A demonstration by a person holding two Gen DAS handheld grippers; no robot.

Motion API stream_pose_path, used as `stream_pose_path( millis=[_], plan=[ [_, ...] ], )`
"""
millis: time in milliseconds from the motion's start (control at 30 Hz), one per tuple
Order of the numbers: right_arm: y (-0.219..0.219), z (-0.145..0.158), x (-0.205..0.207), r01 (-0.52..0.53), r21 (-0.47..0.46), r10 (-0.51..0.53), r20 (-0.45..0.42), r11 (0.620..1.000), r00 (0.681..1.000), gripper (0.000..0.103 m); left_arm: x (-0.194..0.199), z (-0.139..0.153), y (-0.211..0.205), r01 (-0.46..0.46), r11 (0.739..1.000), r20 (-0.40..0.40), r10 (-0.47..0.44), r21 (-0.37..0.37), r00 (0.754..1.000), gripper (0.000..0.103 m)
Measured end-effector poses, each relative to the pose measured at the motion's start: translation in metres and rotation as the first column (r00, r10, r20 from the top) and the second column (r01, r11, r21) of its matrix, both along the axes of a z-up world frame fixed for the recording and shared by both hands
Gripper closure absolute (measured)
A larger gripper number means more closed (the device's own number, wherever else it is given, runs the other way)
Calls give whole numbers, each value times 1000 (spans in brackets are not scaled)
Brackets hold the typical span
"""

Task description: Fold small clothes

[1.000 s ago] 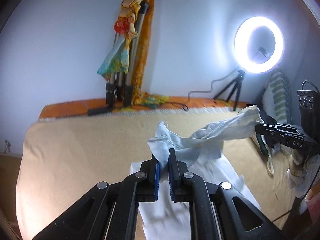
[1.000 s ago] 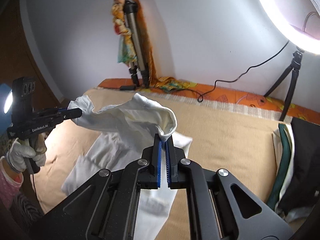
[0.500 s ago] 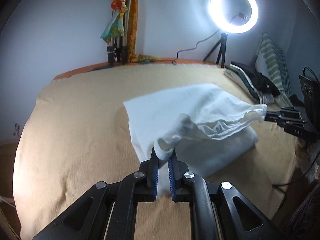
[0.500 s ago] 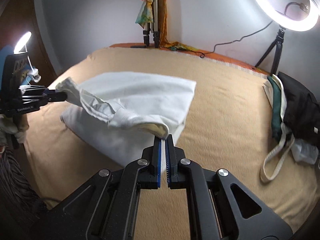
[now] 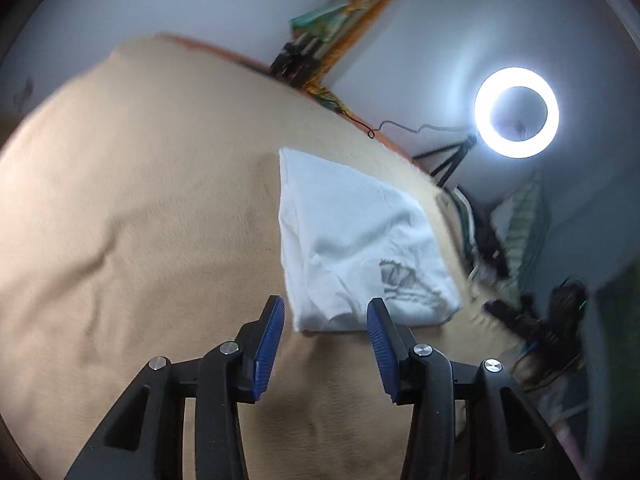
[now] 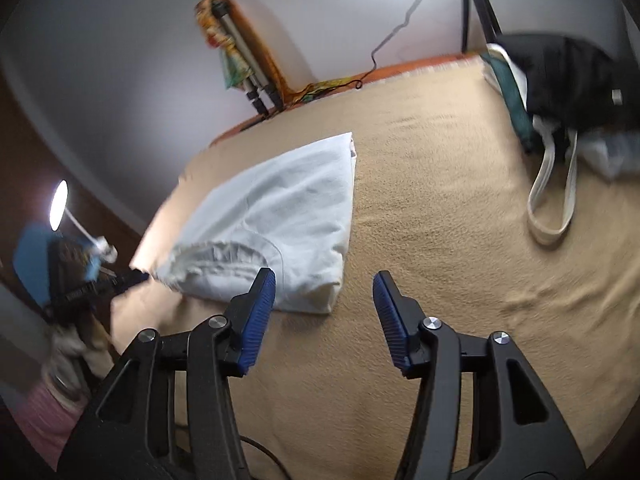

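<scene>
A small white garment (image 5: 360, 240) lies folded on the tan blanket (image 5: 140, 200); it also shows in the right wrist view (image 6: 280, 216). My left gripper (image 5: 325, 328) is open and empty, just in front of the garment's near edge. My right gripper (image 6: 325, 304) is open and empty, beside the garment's near right corner. In the left wrist view the right gripper (image 5: 516, 316) shows blurred at the right. In the right wrist view the left gripper (image 6: 100, 284) shows at the left, near the garment's gathered edge.
A ring light (image 5: 516, 118) on a tripod stands at the back. A second tripod draped with orange cloth (image 5: 320, 48) leans on the wall. A pile of dark and green clothes (image 6: 560, 80) with a white strap (image 6: 552, 200) lies on the blanket's right side.
Both grippers have let go of the garment and opened. The garment now lies folded on the blanket. Both grippers have pulled back and tilted.
</scene>
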State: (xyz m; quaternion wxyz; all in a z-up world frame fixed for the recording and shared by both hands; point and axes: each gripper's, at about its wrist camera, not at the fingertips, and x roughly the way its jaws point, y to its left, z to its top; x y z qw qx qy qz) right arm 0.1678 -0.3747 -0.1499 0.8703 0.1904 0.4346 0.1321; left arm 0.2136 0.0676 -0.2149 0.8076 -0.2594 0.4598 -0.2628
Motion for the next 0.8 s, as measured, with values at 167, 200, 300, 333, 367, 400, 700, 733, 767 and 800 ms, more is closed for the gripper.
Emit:
stream_pose_path(
  millis=[167, 200, 300, 333, 367, 400, 700, 733, 767, 800],
  plan=[
    [-1, -25, 23, 59, 65, -52, -104, 996, 993, 49, 18, -19, -10, -13, 995, -113, 1, -98, 994, 63],
    [1, -30, 26, 56, 78, -46, -121, 995, 992, 52, 20, -21, -12, -11, 995, -125, -2, -100, 992, 71],
    [11, -36, 33, 13, 114, 5, -155, 993, 988, 84, 21, -26, -18, 3, 994, -145, -19, -110, 989, 89],
    [16, -35, 33, -1, 106, 17, -152, 994, 988, 90, 21, -26, -20, 10, 995, -141, -24, -97, 990, 96],
    [20, -31, 32, -18, 92, 31, -139, 996, 990, 93, 20, -26, -21, 17, 996, -135, -28, -88, 990, 97],
    [24, -26, 30, -33, 85, 42, -118, 996, 992, 95, 20, -25, -22, 22, 997, -130, -32, -79, 991, 97],
    [-1, -9, 6, 44, 325, -18, -83, 945, 996, 97, 17, -5, -7, 21, 995, -88, -30, -96, 996, 101],
    [-2, -15, 6, 54, 314, -22, -105, 948, 994, 97, 17, -10, -9, 33, 997, -100, -40, -71, 994, 101],
    [0, -21, 6, 61, 291, -23, -132, 955, 991, 97, 16, -14, -10, 40, 998, -110, -46, -50, 993, 101],
    [4, -27, 9, 61, 271, -18, -157, 961, 987, 97, 15, -21, -11, 45, 999, -121, -49, -30, 992, 101]
  ],
)
